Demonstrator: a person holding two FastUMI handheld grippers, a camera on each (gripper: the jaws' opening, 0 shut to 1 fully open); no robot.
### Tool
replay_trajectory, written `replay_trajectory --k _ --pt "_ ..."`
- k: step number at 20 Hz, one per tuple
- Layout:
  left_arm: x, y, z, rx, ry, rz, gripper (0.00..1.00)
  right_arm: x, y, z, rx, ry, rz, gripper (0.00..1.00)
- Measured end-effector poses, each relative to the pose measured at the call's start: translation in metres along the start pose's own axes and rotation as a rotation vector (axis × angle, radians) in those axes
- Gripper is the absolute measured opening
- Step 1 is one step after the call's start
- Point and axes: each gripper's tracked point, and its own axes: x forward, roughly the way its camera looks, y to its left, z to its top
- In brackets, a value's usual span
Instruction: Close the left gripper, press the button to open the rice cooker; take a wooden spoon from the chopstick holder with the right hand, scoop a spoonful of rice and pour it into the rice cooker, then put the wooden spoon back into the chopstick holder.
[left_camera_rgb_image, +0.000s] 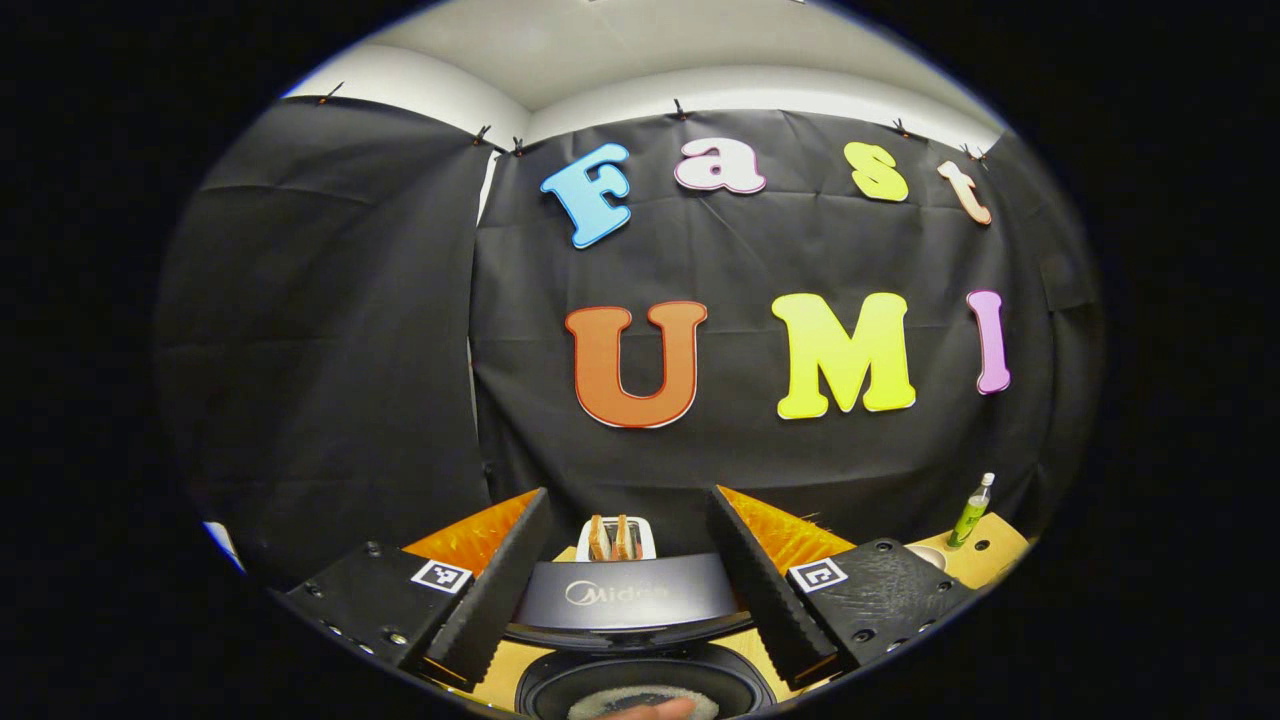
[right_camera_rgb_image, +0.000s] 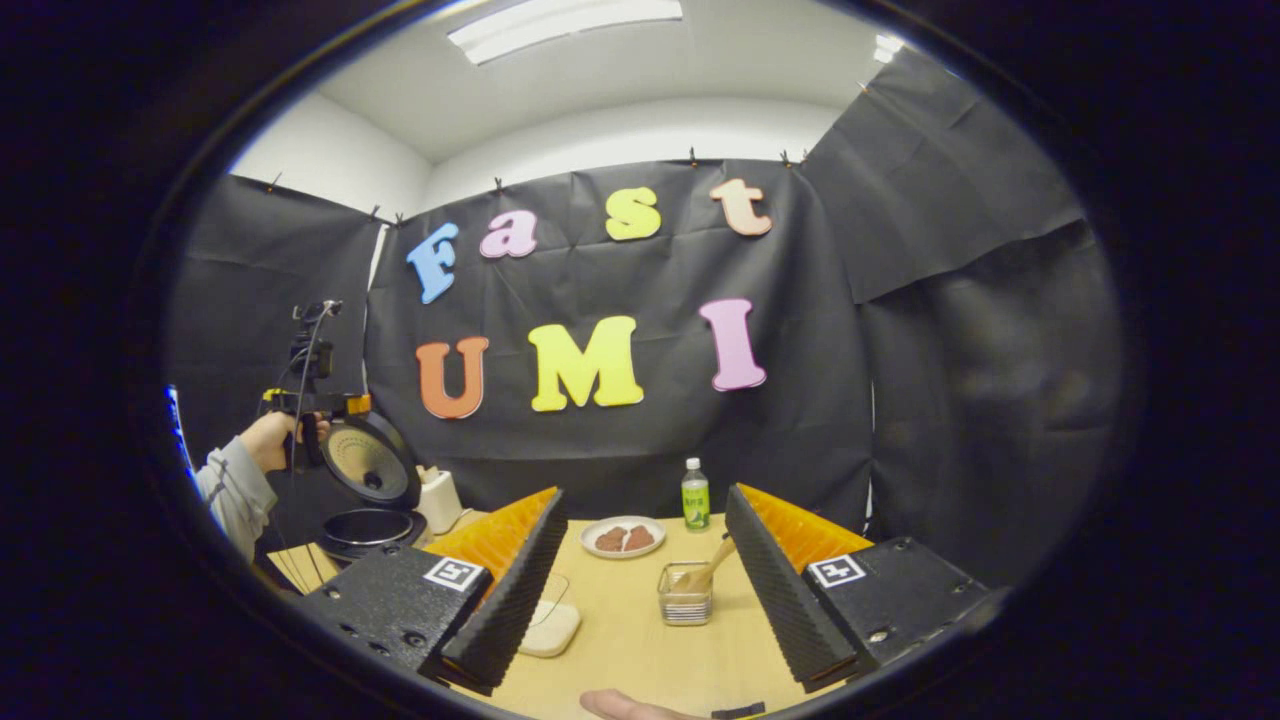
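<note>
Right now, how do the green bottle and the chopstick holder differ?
The green bottle stands capped at the table's far edge; the chopstick holder is open-topped and nearer. The bottle is taller and slimmer, the holder squat. The holder carries the wooden spoon, leaning. Both are upright and ungripped.

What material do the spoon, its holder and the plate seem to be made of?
Spoon: probably wood, matte, by its pale tan colour. Holder: clear plastic or glass, since the spoon shows through it. Plate: perhaps ceramic, white and smooth.
</note>
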Motion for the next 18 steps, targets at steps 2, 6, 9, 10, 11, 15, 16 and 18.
replay_trajectory --k 2,6,9,10,11,15,16,18 --pt "-0.014 -0.003 -0.006 -0.009 0.016 -0.008 1.00 -0.011 0.003 0.001 -0.015 -0.010 0.008 0.99" --pt "-0.042 -0.008 -0.021 -0.005 0.027 -0.016 0.99 -0.035 0.013 0.000 -0.040 -0.033 0.015 1.00" --pt "-0.062 -0.011 -0.035 -0.011 0.040 -0.034 0.99 -0.052 0.018 -0.008 -0.057 -0.024 0.024 0.99" --pt "-0.071 -0.012 -0.041 -0.009 0.040 -0.042 0.99 -0.056 0.019 -0.011 -0.059 -0.020 0.024 1.00" --pt "-0.077 -0.013 -0.047 -0.012 0.043 -0.050 0.99 -0.060 0.020 -0.014 -0.061 -0.016 0.026 1.00" --pt "-0.100 -0.017 -0.071 -0.018 0.064 -0.073 0.99 -0.074 0.016 -0.018 -0.060 -0.006 0.000 0.99" --pt "-0.106 -0.018 -0.076 -0.019 0.069 -0.075 0.99 -0.077 0.013 -0.018 -0.064 -0.013 -0.010 0.99" --pt "-0.117 -0.020 -0.081 -0.020 0.065 -0.077 0.99 -0.085 0.011 -0.013 -0.075 -0.029 -0.030 1.00"
